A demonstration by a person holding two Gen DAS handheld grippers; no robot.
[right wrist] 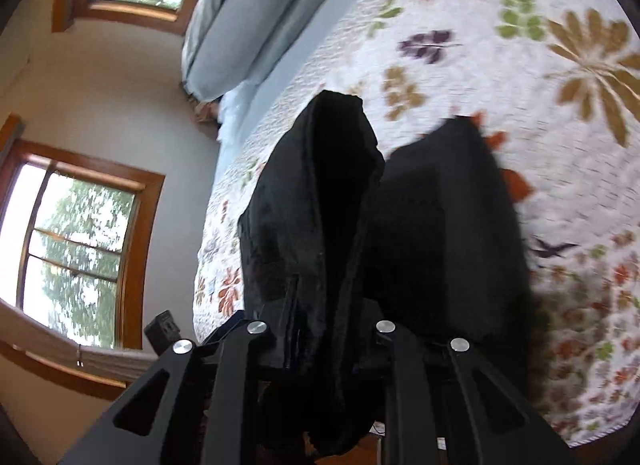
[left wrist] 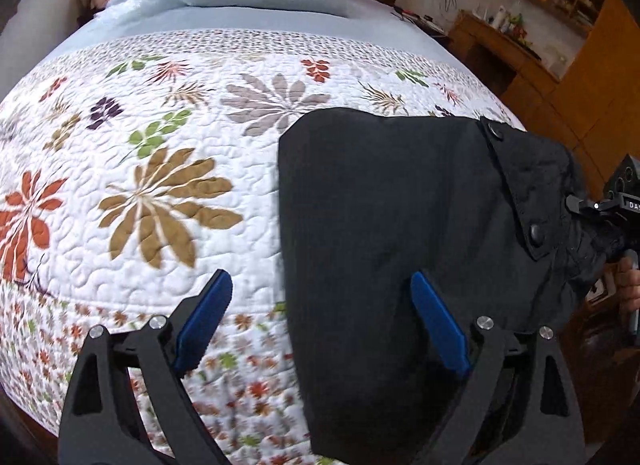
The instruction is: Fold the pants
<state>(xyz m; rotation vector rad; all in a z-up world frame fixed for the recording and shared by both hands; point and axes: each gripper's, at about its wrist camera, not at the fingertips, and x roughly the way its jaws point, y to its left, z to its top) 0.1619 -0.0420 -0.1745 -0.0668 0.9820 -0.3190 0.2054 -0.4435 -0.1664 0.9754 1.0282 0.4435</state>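
The left gripper [left wrist: 322, 307] hangs wide open with nothing between its blue pads [left wrist: 208, 317], one over the floral quilt [left wrist: 160, 185], the other over the black pants [left wrist: 380, 205]. The right gripper [right wrist: 320, 329] is nearly closed, pinching a bunched edge of the pants, which lie partly folded near the bed's edge. Likely mid-fold: the carried edge needs laying over the flat part, then the left gripper smoothing or taking a corner.

The left gripper [left wrist: 322, 299] is hovering with blue-padded jaws spread wide; the right gripper [right wrist: 320, 339] is clamping black fabric pants [right wrist: 320, 201].
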